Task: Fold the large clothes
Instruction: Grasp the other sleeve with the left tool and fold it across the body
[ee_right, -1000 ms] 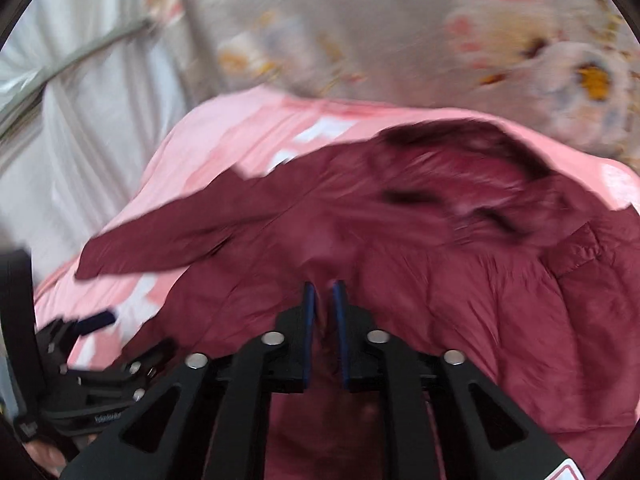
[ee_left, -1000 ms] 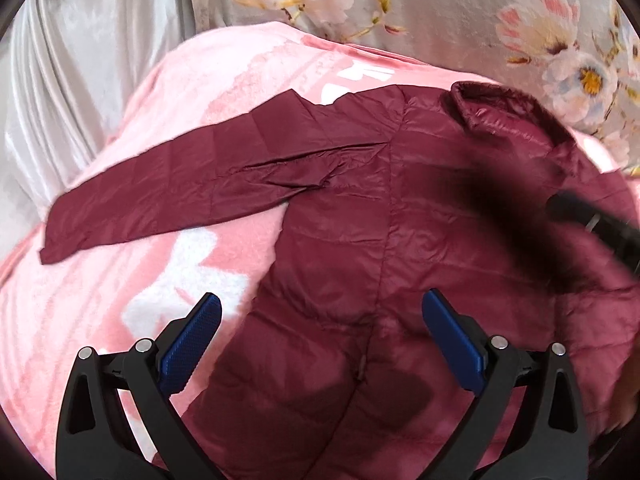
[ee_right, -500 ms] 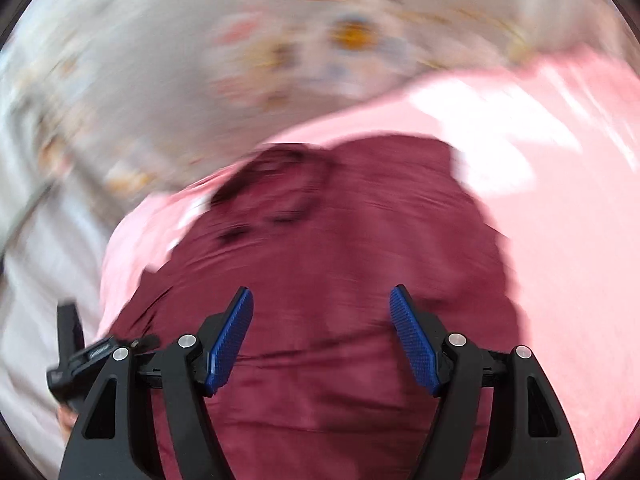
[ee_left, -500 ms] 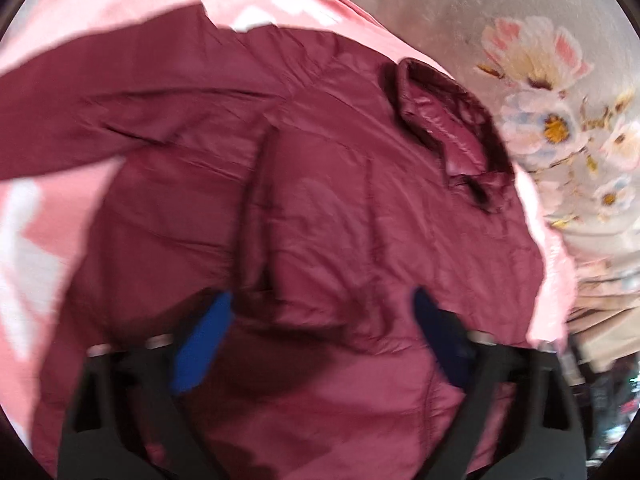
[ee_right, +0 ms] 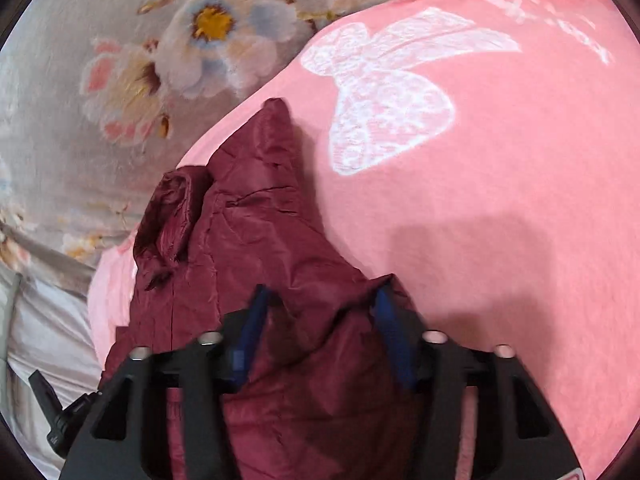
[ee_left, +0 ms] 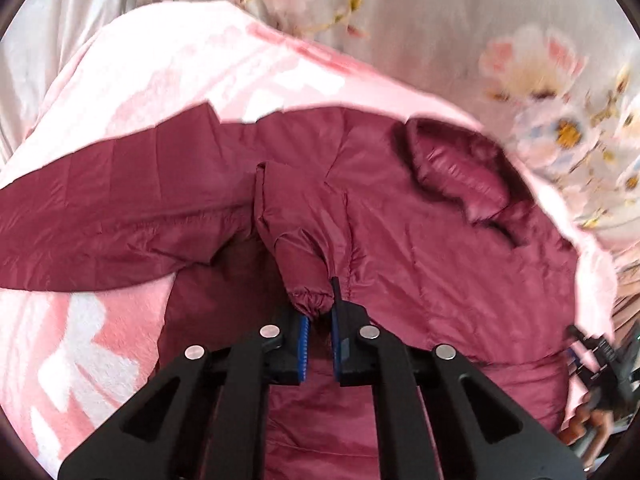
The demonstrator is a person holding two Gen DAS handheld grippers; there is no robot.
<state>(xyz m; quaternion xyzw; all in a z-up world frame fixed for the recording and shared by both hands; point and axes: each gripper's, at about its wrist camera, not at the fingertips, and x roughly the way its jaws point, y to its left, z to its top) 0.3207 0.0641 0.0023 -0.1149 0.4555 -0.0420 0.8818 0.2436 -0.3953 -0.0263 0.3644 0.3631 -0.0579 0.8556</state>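
A maroon puffer jacket (ee_left: 420,248) lies on a pink blanket (ee_left: 132,80), collar (ee_left: 456,172) at the far side. One sleeve (ee_left: 100,208) stretches out flat to the left. The other sleeve is folded across the chest, and my left gripper (ee_left: 318,316) is shut on its gathered cuff (ee_left: 310,300). In the right wrist view the jacket (ee_right: 248,240) bunches up between the blue pads (ee_right: 390,324) of my right gripper (ee_right: 320,316). Its jaws are closing and press on that fold at the jacket's side. The jacket's lower part is hidden under both grippers.
A grey floral sheet (ee_left: 500,40) lies beyond the blanket, with white cloth (ee_left: 36,28) at the far left. Bare pink blanket (ee_right: 500,200) with a white butterfly print (ee_right: 384,92) spreads right of the jacket. A hand holding the other gripper (ee_left: 600,364) shows at the right edge.
My left gripper went from wide open to shut on the folded sleeve's cuff. My right gripper swung to the jacket's right side, opened, and now closes on a fold of fabric.
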